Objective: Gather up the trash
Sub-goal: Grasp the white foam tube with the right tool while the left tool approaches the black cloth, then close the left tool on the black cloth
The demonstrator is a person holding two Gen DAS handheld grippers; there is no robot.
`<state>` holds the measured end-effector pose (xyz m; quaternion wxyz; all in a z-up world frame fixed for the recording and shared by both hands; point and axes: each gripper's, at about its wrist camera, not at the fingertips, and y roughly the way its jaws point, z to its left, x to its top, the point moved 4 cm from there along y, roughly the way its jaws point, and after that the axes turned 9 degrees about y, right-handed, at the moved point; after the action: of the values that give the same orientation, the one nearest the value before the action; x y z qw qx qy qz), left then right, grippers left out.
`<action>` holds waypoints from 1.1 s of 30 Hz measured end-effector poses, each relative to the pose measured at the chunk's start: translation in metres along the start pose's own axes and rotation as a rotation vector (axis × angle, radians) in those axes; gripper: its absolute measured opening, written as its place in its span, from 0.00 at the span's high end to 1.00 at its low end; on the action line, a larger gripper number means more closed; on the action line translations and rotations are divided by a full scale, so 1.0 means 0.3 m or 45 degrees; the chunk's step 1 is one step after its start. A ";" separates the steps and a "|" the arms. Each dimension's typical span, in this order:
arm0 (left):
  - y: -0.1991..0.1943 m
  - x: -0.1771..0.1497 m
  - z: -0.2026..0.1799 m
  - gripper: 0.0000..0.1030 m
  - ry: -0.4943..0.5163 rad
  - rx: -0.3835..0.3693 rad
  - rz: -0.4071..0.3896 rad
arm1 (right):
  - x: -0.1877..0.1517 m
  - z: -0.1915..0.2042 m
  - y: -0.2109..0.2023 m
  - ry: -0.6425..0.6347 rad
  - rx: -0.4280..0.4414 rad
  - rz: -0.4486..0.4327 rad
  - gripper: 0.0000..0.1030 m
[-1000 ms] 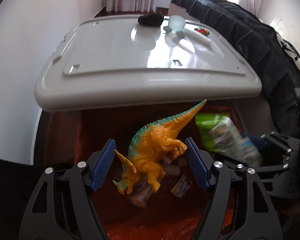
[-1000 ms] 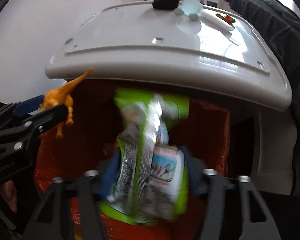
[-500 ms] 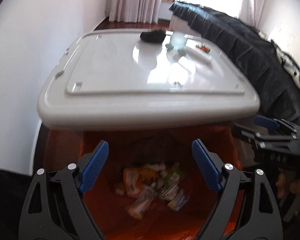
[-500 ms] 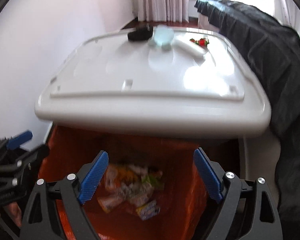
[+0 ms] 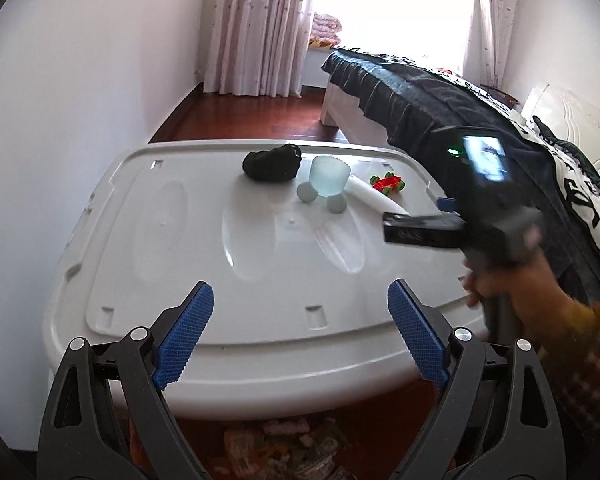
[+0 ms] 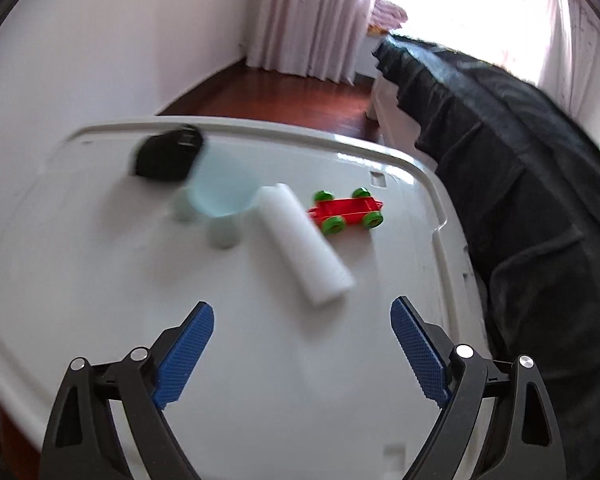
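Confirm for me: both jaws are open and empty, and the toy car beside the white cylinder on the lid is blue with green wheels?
Not quite. The right wrist view shows the toy car is red with green wheels. It does lie beside the white cylinder on the lid, and both sets of jaws are open and empty.

Daylight is pouring in from the window (image 5: 392, 4) far ahead of each gripper, blowing out to white there. It is glaring off the glossy lid (image 5: 228, 248). The right view is smearing the cup (image 6: 220, 196) with motion blur. Fisheye bending is curving walls, and corners are darkening.
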<state>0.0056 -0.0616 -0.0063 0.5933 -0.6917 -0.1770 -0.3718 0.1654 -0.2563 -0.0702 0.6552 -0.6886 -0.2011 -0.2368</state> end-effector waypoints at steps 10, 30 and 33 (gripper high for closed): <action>0.065 -0.033 0.006 0.16 0.057 0.028 0.030 | 0.082 -0.031 0.229 -0.009 0.007 0.115 0.37; 0.371 0.263 0.206 0.16 -0.050 -0.057 0.070 | 0.085 -0.034 -0.102 0.011 0.202 -0.013 0.68; 0.511 0.330 0.223 0.16 -0.019 -0.064 0.090 | 0.095 -0.040 -0.110 0.031 0.229 -0.026 0.68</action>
<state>0.1965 -0.0530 -0.0416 0.5871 -0.7150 -0.1473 -0.3499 0.1683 -0.2672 -0.0264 0.7144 -0.6219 -0.2207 -0.2327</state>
